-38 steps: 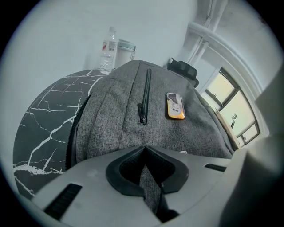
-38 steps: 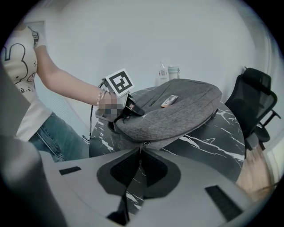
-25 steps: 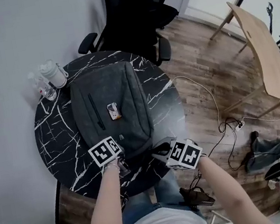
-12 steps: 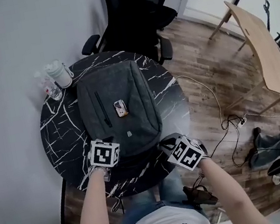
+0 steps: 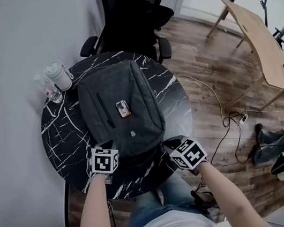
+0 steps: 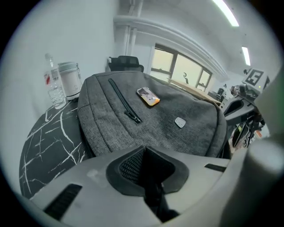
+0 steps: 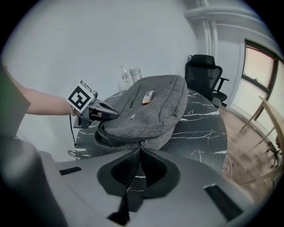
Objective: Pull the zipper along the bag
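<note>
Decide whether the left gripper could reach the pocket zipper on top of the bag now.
Probably yes: the pocket zipper lies uncovered on the bag, just ahead of the left gripper, nothing between them. Its shut jaws must open first.

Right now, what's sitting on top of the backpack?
A small orange-edged card-like item lies on the gray backpack, beside its pocket zipper. The bag's contents and the part of the marble table under it are covered.
</note>
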